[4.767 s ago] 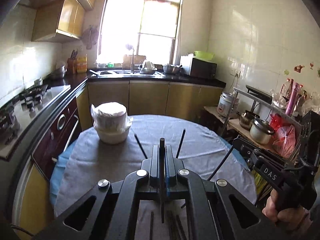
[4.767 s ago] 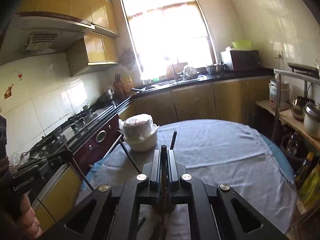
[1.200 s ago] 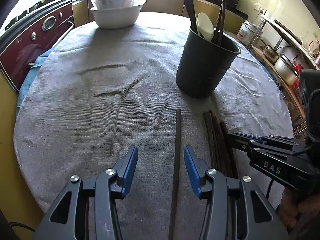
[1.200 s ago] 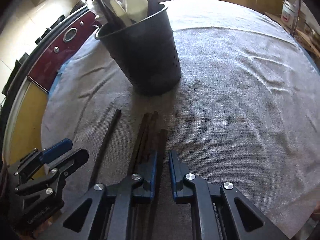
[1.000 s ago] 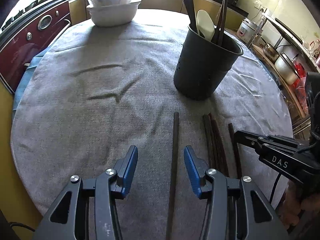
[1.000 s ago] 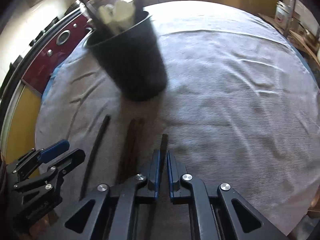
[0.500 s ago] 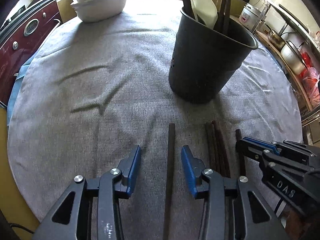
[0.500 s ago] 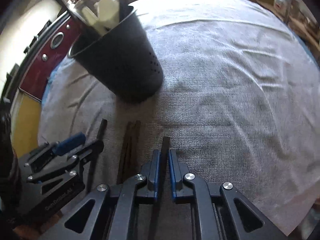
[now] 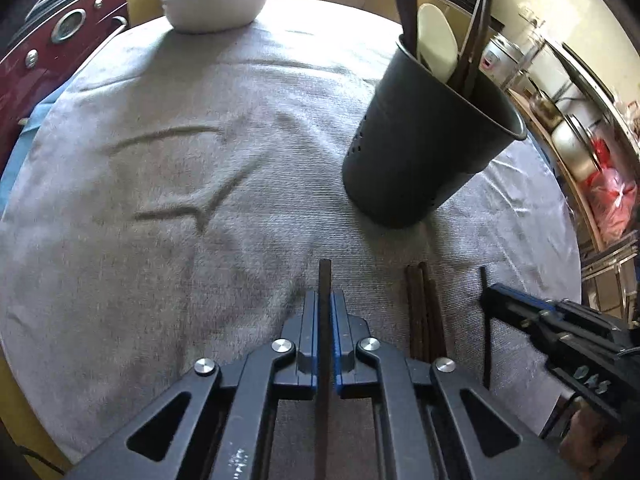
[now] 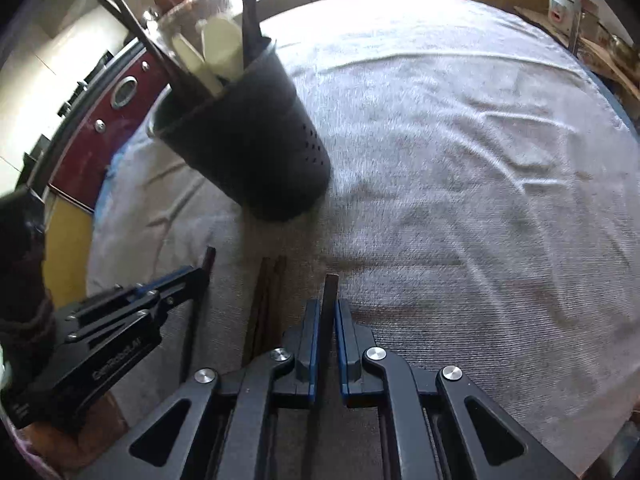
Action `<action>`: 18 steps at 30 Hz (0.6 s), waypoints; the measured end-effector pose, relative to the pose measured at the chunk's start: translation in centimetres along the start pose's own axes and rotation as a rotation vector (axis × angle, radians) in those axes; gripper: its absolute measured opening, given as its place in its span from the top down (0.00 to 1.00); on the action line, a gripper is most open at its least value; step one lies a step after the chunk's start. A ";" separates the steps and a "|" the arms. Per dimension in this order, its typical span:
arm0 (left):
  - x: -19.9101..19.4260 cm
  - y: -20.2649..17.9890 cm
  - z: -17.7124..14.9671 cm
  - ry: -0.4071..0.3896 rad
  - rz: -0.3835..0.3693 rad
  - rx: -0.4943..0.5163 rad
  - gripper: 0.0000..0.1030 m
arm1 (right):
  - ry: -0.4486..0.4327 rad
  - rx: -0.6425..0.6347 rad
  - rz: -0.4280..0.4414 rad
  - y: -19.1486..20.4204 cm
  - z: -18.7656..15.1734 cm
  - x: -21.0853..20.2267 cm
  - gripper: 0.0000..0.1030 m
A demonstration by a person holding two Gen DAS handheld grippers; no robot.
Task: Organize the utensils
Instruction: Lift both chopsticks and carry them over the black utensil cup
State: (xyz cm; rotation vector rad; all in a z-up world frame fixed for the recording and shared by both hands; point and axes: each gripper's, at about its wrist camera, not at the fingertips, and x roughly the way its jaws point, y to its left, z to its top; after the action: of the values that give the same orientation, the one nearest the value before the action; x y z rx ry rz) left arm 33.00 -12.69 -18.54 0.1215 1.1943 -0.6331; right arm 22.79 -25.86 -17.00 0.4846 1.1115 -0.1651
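A black perforated utensil holder [image 9: 424, 144] stands on the grey tablecloth and holds chopsticks and a cream spoon [image 9: 438, 44]; it also shows in the right wrist view [image 10: 248, 152]. My left gripper [image 9: 325, 300] is shut on a dark chopstick [image 9: 324, 276] lying on the cloth. My right gripper [image 10: 328, 308] is shut on another dark chopstick [image 10: 331, 288]. A few more dark chopsticks [image 9: 422, 304] lie between the two grippers, also visible in the right wrist view [image 10: 268, 292].
A white bowl [image 9: 212, 0] with a wrapped stack sits at the far edge of the round table [image 9: 120, 168]. A dark red oven [image 9: 52, 40] stands to the left. Shelves with pots [image 9: 568, 128] stand to the right.
My left gripper's fingers have closed onto the chopstick between them. My right gripper stays shut on its chopstick. Both views have moved closer to the holder.
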 end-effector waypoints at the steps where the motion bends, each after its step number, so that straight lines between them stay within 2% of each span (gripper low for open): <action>1: -0.4 0.1 -0.2 -0.012 -0.003 -0.007 0.94 | -0.014 0.000 0.006 0.0 0.1 -0.4 0.92; 10: -5.3 -0.4 -1.8 -0.123 0.015 0.004 0.94 | -0.121 0.023 0.072 -0.7 0.4 -2.7 0.92; 18: -10.7 -1.3 -3.0 -0.248 0.010 0.012 0.94 | -0.222 -0.011 0.101 -0.9 -0.6 -7.0 0.92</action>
State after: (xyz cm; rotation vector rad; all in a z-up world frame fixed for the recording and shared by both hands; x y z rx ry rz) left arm 27.50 -8.27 -9.81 0.0570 0.9503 -0.6276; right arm 18.84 -27.15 -11.29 0.4989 0.8690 -0.1204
